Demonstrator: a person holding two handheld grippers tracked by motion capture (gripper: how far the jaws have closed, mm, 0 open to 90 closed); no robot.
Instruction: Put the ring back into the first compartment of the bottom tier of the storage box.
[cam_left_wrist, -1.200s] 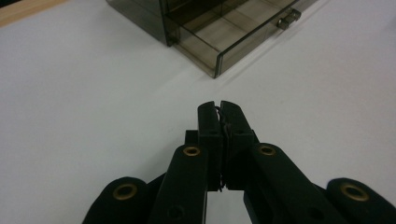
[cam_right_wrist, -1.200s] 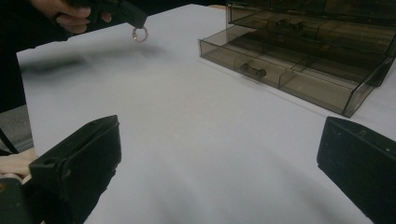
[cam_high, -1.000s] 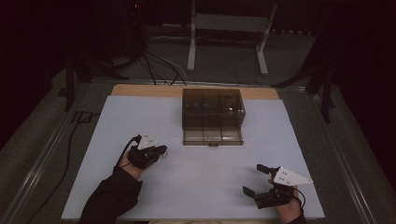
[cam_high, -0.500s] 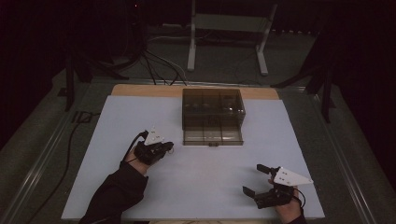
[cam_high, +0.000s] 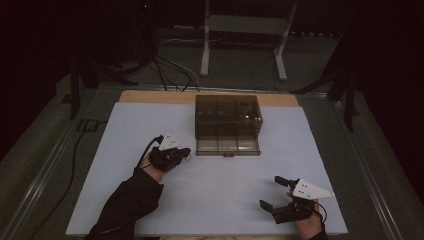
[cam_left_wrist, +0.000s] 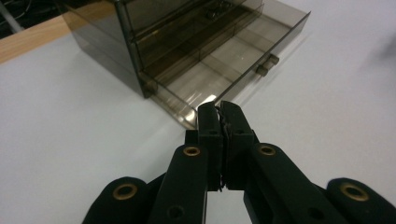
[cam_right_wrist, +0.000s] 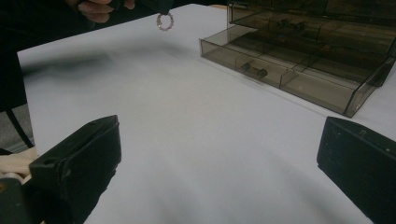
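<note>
High view: the left gripper sits just beside the front left corner of the smoked plastic drawer box, whose bottom drawer is pulled out. Its jaws are closed on a small beaded ring, which hangs above the white table. The right gripper rests near the table's front right edge, well apart from the box, jaws spread wide and empty.
</note>
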